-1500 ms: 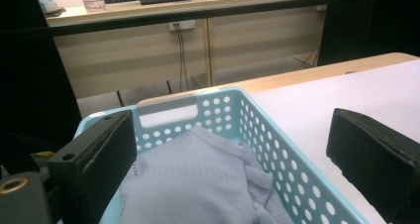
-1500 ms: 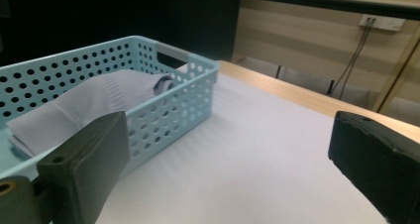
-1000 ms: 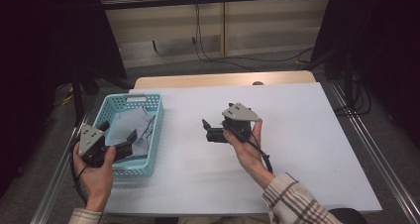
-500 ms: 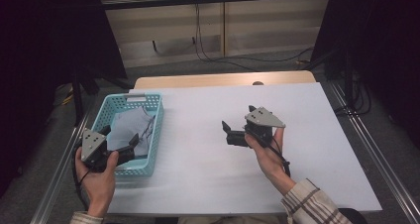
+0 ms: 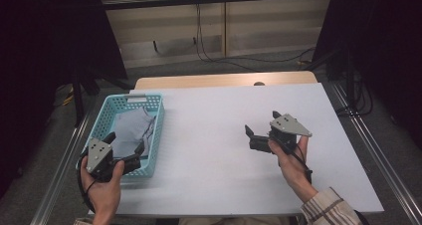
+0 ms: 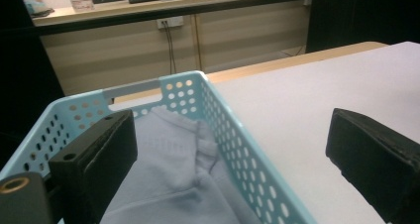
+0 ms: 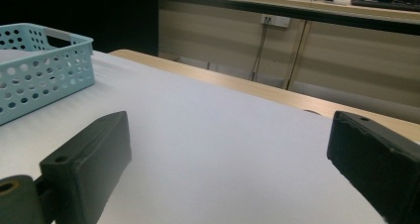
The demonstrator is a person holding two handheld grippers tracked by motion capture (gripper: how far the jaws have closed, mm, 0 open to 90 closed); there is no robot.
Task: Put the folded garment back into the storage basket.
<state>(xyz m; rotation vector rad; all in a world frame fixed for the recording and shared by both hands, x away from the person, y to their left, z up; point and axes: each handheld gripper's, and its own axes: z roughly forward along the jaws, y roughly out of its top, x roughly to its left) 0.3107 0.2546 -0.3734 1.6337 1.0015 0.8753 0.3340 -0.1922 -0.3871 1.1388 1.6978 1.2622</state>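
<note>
A light blue perforated basket sits at the table's left side with a grey cloth lying in it. My left gripper is held open at the basket's near right corner. In the left gripper view its jaws straddle the basket wall: one jaw is over the cloth, the other over the white tabletop. My right gripper hovers open over the right half of the table, pointing left toward the basket, with nothing between its jaws.
The white table top lies bare between basket and right gripper. Its wooden far edge borders a floor with cables. Metal rails run along both sides of the table.
My right gripper has moved to the right, away from the basket, staying open. My left gripper has drifted slightly toward the person at the basket's near corner.
</note>
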